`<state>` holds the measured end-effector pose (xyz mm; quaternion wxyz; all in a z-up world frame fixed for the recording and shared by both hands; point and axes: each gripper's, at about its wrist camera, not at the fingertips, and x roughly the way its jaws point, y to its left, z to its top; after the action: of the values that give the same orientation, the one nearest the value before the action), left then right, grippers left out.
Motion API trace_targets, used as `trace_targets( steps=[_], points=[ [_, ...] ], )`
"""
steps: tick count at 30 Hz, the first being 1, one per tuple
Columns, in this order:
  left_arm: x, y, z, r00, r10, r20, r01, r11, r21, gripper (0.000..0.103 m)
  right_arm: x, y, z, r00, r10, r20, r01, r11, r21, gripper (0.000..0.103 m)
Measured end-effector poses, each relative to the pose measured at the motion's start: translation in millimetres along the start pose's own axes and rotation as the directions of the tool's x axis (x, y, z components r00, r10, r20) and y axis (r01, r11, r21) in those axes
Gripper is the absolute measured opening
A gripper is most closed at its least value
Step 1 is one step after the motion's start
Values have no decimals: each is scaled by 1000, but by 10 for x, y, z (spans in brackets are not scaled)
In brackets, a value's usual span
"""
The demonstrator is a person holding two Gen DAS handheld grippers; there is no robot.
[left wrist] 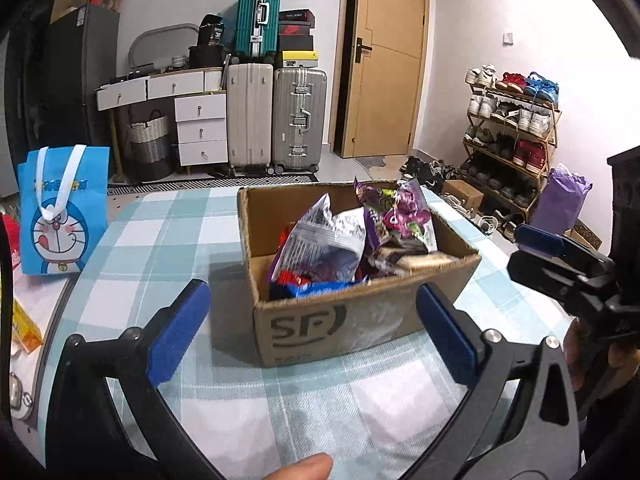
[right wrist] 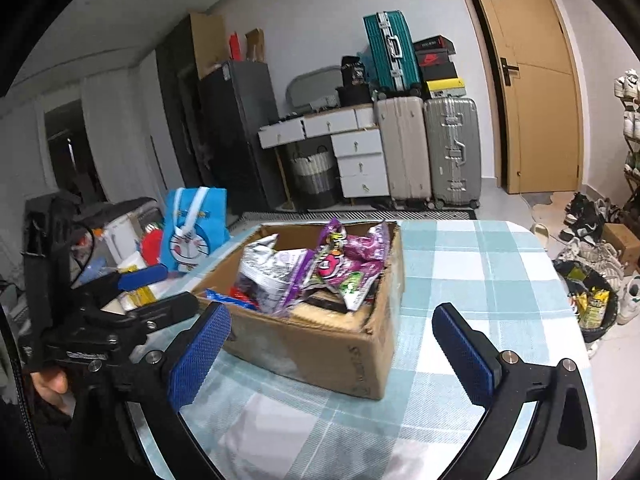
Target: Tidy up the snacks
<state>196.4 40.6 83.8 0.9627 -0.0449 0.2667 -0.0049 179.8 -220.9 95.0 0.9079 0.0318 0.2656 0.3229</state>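
An open cardboard box (left wrist: pixel 332 328) (right wrist: pixel 312 352) stands on the checked tablecloth (left wrist: pixel 160 240) (right wrist: pixel 480 272). It holds several snack packs, among them a purple bag (left wrist: pixel 404 212) (right wrist: pixel 348 264), a silver bag (left wrist: pixel 332 240) (right wrist: pixel 272 268) and a blue-red pack (left wrist: pixel 316 286). My left gripper (left wrist: pixel 310 294) is open, a little short of the box's front wall, with nothing between its blue pads. My right gripper (right wrist: pixel 330 314) is open too, back from the box's near corner and empty. Each gripper shows at the edge of the other's view, the right gripper (left wrist: pixel 536 248) and the left gripper (right wrist: pixel 152 288).
A blue cartoon tote bag (left wrist: pixel 64 208) (right wrist: pixel 196 228) stands at the table's left edge beside other clutter. A bin (right wrist: pixel 592 308) with wrappers sits on the floor to the right. Suitcases (left wrist: pixel 276 116), drawers, a door and a shoe rack (left wrist: pixel 508 128) line the far side.
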Motion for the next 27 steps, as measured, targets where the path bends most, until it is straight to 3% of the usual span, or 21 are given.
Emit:
trace_targets(
  steps=[13, 27],
  points=[
    [-146, 167, -457, 998, 57, 22, -55, 997, -51, 102, -87, 216, -338, 999, 17, 49, -15, 999, -48, 103],
    [-98, 90, -571, 996, 59, 71, -58, 998, -24, 102, -91, 169, -443, 995, -24, 101, 30, 998, -62, 103]
  ],
)
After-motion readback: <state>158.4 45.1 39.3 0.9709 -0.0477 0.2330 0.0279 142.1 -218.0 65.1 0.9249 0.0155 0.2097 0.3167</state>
